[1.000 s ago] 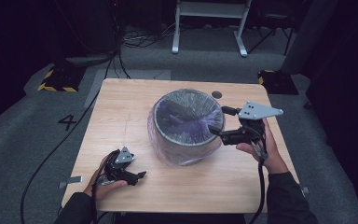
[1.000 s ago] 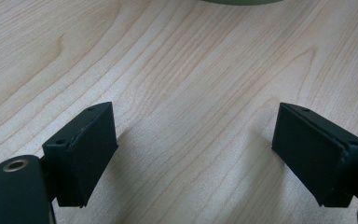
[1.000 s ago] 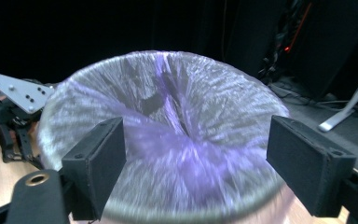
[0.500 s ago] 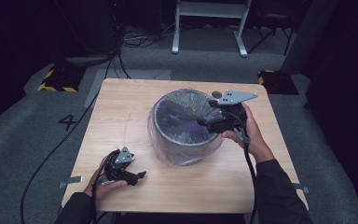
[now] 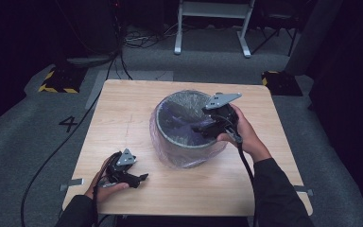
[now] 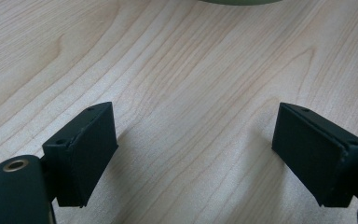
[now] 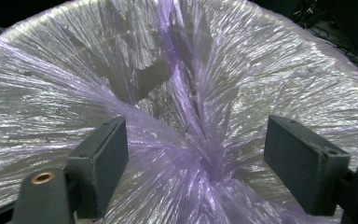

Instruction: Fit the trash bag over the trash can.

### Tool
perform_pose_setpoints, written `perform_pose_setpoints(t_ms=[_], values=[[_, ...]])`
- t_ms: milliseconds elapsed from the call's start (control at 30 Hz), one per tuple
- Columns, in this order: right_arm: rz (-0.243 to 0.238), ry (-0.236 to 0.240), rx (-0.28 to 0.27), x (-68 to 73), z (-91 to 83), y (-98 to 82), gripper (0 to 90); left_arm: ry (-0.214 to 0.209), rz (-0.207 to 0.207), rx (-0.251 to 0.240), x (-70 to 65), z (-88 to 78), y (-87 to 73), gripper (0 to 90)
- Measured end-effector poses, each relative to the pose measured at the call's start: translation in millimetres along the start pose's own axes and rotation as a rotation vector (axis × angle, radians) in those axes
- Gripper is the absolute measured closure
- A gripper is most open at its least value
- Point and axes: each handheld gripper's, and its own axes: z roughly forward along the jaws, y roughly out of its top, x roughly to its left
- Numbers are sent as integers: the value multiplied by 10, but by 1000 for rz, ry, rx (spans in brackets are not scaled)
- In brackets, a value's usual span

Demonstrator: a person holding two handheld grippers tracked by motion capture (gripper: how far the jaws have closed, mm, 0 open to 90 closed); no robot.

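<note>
With your right gripper (image 7: 193,163) hanging spread and empty over the purple bag liner (image 7: 182,140) in the bin (image 5: 179,137) mid-worktop (image 5: 123,113), go for the bunched folds, pinch plenty, and leave the left gripper (image 6: 193,154), fingers wide, parked.

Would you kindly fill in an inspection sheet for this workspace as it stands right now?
Surface: light wooden table, bare apart from the bin.
Job's things: round grey bin lined with a crinkled purple translucent plastic bag, bag gathered into the middle.
Clutter: nothing seen.
Grippers: left hand-held gripper open, over bare wood; right hand-held gripper open, above the bag's folds.
Cables: black cable trailing off the table's left onto the floor.
Surroundings: grey floor, yellow-black striped block, white frame legs.
</note>
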Motion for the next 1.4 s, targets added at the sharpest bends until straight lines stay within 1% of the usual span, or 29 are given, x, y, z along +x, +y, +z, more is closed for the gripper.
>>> perform_pose_setpoints(t_ms=[133,233,367,433,533,633,900,1000,1167,1300,1400], values=[[2,-9,45,-1,58,17,208,-1,0,-1,0,1,0,134],[-7,-16,63,2,79,31,208,-2,1,-1,0,1,0,134],[-15,-18,103,0,97,47,210,-3,3,-2,-1,2,0,134],[-16,-15,129,0,112,59,214,-4,3,-1,-1,2,0,134],[-32,-5,171,-4,136,78,224,-4,4,-1,-1,1,0,134],[-40,-11,209,-7,160,97,223,-6,4,-1,-2,2,1,134],[-15,-8,257,-16,195,119,218,-1,7,0,-3,1,1,136],[-20,1,239,-17,182,111,210,-1,7,-1,-3,1,1,137],[-4,6,199,-20,151,96,210,-3,7,-1,-2,1,1,136],[-7,-5,166,-3,120,78,224,-3,7,-1,-2,1,1,136],[-7,-19,129,9,74,67,226,-5,5,-2,-3,3,0,135]])
